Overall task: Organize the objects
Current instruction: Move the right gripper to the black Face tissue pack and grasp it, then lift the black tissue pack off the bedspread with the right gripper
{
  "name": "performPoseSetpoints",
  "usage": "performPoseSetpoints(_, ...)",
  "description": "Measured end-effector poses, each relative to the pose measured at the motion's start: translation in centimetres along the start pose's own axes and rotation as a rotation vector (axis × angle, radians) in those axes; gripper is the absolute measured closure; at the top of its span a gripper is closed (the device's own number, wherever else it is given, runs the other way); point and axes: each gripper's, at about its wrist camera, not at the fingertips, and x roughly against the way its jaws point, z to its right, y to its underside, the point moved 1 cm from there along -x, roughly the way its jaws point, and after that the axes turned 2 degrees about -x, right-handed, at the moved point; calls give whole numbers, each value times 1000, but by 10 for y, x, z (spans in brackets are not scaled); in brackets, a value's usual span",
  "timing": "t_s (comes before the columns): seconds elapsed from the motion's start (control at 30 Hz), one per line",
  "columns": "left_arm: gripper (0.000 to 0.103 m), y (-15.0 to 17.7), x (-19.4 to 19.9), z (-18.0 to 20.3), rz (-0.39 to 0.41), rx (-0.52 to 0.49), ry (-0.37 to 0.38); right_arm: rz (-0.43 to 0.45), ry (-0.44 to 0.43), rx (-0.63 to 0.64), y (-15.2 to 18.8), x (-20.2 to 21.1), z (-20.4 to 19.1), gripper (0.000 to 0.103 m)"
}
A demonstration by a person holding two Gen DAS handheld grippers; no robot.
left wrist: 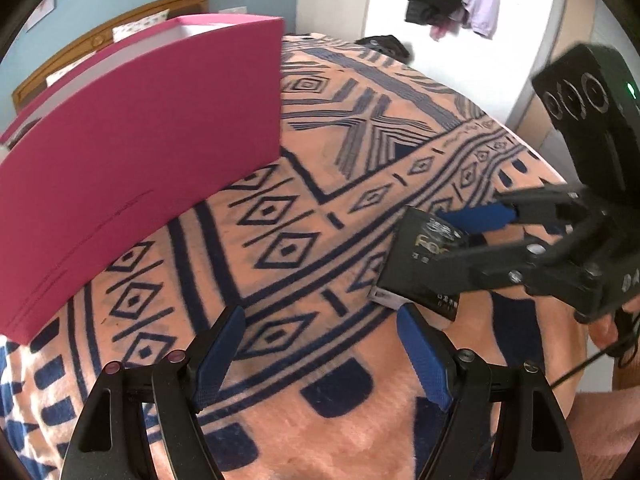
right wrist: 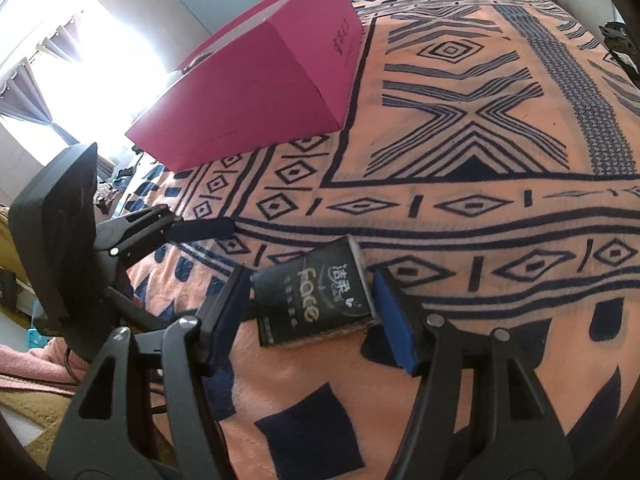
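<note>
The small black packet lies on the bed's blanket, well in front of the pink box and near its lower corner. The right tongs straddle the packet, one blue pad at each short side; the left pad looks to be against it, the right pad at or just off its edge, so whether they truly pinch it I cannot tell. The left tongs stand wide and hold nothing, over bare blanket beside the packet, on the side nearer the box. The likeliest trouble, I judge, is a skewed grip: the packet sits tilted between the pads, so a squeeze may twist it or let it slide out as it lifts. The packet looks like soft, glossy film over folded tissues, so it can buckle and slip from ribbed pads that catch only its corners. The blanket is plush and yielding, peach with dark blue diamond and stripe patterns; pads pushed low could snag the pile or drag the cloth. The box is stiff, matte card with sharp straight edges and an open top, its wall tall beside the packet, so a low carry could clip the rim.
</note>
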Motion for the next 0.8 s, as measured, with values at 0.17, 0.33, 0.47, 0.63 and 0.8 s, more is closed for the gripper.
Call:
performPoseSetpoints(0.17, 23, -2, -1, -16, 8, 71, -16, -10, -28, 0, 1, -7, -7, 38)
performPoseSetpoints(0.33, 24, 1, 1, -34, 20, 133, -26, -23, -61, 10, 0, -12, -16, 38)
performPoseSetpoints(0.47, 24, 5, 6, -55, 32, 203, -23, -35, -100, 18, 1, -20, -24, 38)
performPoseSetpoints(0.63, 31, 12, 15, -72, 56, 278, 28, -38, -120, 47, 2, -25, -34, 38)
performPoseSetpoints(0.8, 44, 16, 15, -62, 53, 267, 120, -4, -99, 31, -1, -25, -27, 38)
